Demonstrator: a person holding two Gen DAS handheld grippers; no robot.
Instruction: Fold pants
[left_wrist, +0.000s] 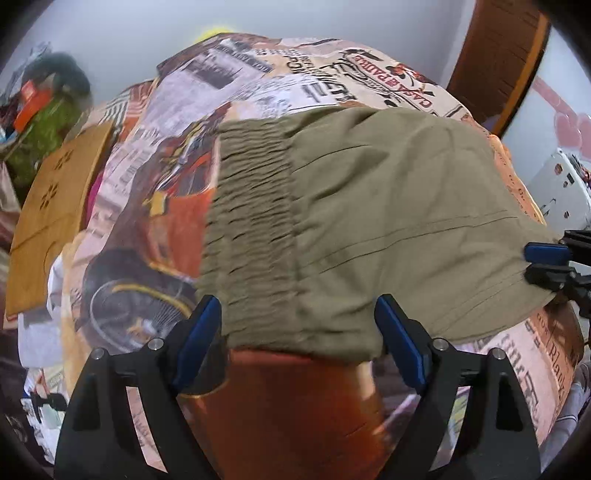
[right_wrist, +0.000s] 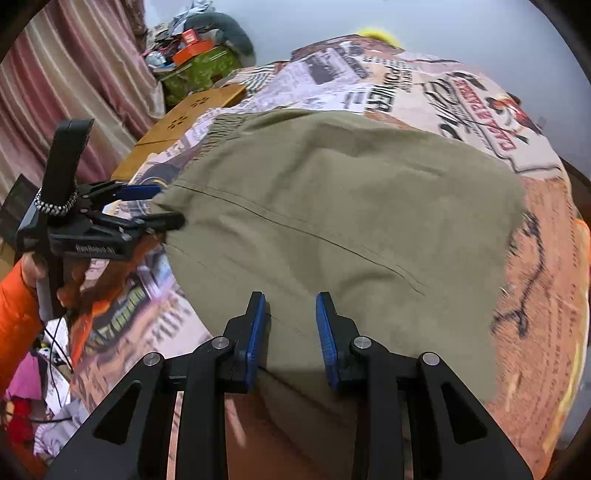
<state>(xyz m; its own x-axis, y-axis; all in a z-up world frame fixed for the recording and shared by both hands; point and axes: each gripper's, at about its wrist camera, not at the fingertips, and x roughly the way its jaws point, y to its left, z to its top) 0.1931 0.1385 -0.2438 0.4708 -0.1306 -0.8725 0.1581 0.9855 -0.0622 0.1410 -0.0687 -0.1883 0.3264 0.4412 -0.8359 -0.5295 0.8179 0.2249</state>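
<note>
Olive-green pants (left_wrist: 369, 221) lie spread flat on a printed bedspread (left_wrist: 166, 221), with the gathered elastic waistband (left_wrist: 251, 221) toward the left. My left gripper (left_wrist: 297, 317) stands wide open, straddling the near waistband corner; its pads do not press the cloth. In the right wrist view the pants (right_wrist: 351, 221) fill the middle. My right gripper (right_wrist: 291, 317) hovers over their near edge with a narrow gap between its pads and flat cloth showing through. That view also shows the left gripper (right_wrist: 159, 206) at the pants' left corner. The right gripper (left_wrist: 543, 264) shows at the pants' right edge in the left wrist view.
A wooden board (right_wrist: 184, 118) lies on the bed's far left corner beside a green box (right_wrist: 199, 70) piled with clutter. A striped curtain (right_wrist: 74, 74) hangs on the left. A person's orange sleeve (right_wrist: 14, 314) holds the left gripper. Brown wooden furniture (left_wrist: 498, 55) stands at the back right.
</note>
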